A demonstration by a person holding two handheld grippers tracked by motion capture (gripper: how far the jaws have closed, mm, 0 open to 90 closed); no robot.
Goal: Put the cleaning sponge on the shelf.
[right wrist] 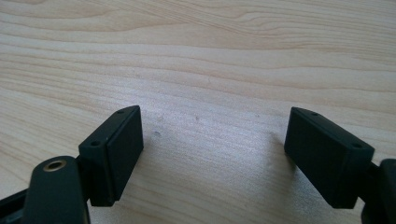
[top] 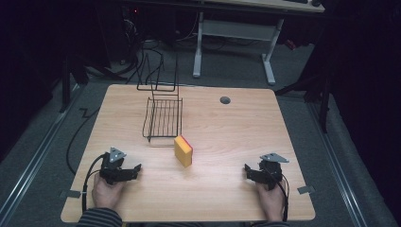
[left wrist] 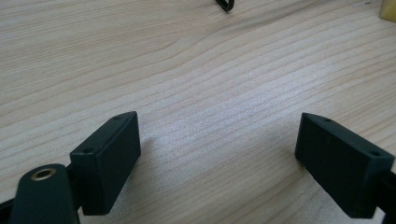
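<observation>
A yellow sponge with a pink-red back face (top: pixel 183 150) stands on edge near the middle of the wooden table (top: pixel 227 132), just in front of a black wire rack (top: pixel 163 117). My left gripper (top: pixel 137 168) rests low at the front left, held by a hand, open with bare wood between its jaws (left wrist: pixel 219 140). My right gripper (top: pixel 247 169) sits at the front right, also open over bare wood (right wrist: pixel 215 135). A corner of the sponge (left wrist: pixel 388 9) and a bit of the rack's wire (left wrist: pixel 225 5) show at the top of the left gripper view.
A dark round grommet hole (top: pixel 225 100) lies at the table's far right. Beyond the far edge stand a white desk frame (top: pixel 236 38) and loose cables on the grey floor (top: pixel 142 56). Metal rails run along both sides of the table.
</observation>
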